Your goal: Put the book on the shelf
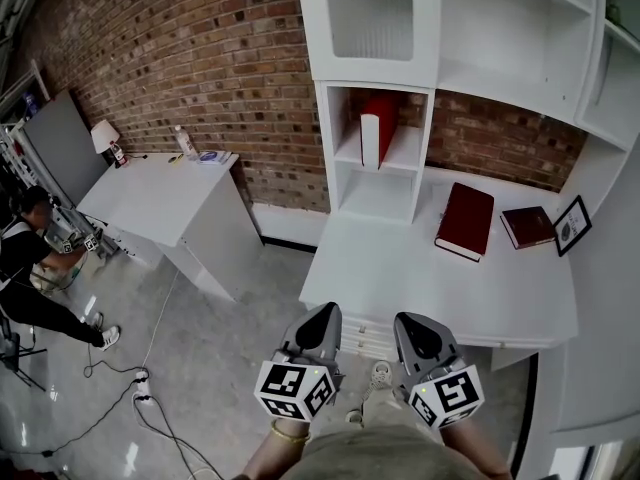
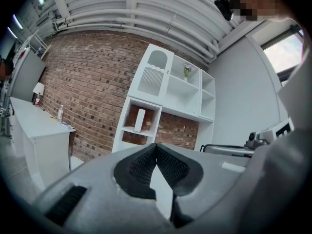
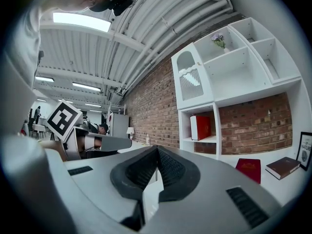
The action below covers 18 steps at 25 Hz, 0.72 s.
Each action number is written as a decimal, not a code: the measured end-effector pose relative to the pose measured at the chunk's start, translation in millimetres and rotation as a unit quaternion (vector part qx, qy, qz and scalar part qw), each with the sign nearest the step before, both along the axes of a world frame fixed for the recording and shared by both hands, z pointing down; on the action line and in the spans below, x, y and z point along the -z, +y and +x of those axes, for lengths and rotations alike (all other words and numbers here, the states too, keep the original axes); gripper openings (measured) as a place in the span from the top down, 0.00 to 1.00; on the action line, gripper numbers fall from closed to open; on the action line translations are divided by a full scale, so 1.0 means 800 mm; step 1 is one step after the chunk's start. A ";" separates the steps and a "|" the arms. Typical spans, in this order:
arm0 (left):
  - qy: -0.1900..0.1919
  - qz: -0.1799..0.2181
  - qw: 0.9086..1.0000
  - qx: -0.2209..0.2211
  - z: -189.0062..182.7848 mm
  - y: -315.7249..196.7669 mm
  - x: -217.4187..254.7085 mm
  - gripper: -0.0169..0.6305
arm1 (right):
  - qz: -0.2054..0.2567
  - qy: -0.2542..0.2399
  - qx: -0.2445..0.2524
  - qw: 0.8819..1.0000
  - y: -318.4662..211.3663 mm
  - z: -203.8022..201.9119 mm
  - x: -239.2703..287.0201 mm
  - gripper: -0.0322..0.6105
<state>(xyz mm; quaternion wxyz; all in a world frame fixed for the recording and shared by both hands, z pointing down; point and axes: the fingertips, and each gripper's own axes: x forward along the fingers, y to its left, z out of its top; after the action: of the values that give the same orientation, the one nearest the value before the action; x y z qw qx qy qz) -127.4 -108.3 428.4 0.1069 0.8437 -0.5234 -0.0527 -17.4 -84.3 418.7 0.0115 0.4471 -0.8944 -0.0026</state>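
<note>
My left tool (image 1: 327, 312) and right tool (image 1: 406, 321) are both pinched shut, empty, before the white bench (image 1: 400, 288); the red book (image 1: 465, 220) lies flat there, beside the shelf (image 1: 412, 153); brick wall (image 1: 200, 58) behind.

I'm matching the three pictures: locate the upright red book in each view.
Head view: upright red book in the open cubby, upper centre.
Left gripper view: centre-left, same cubby, pale page edge showing.
Right gripper view: right of centre, in the cubby.
Shared landmark: the frosted cabinet door directly above that cubby.
</note>
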 end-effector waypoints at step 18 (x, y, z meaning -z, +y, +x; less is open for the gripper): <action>-0.001 -0.003 1.000 -0.013 0.004 0.002 0.001 0.96 | -0.001 0.003 -0.009 1.000 0.002 0.007 0.000 0.94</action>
<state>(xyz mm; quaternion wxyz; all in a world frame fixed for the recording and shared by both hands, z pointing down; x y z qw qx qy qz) -124.2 -106.9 427.6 0.1095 0.8501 -0.5127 -0.0492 -11.8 -82.6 418.7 0.0142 0.4548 -0.8905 -0.0027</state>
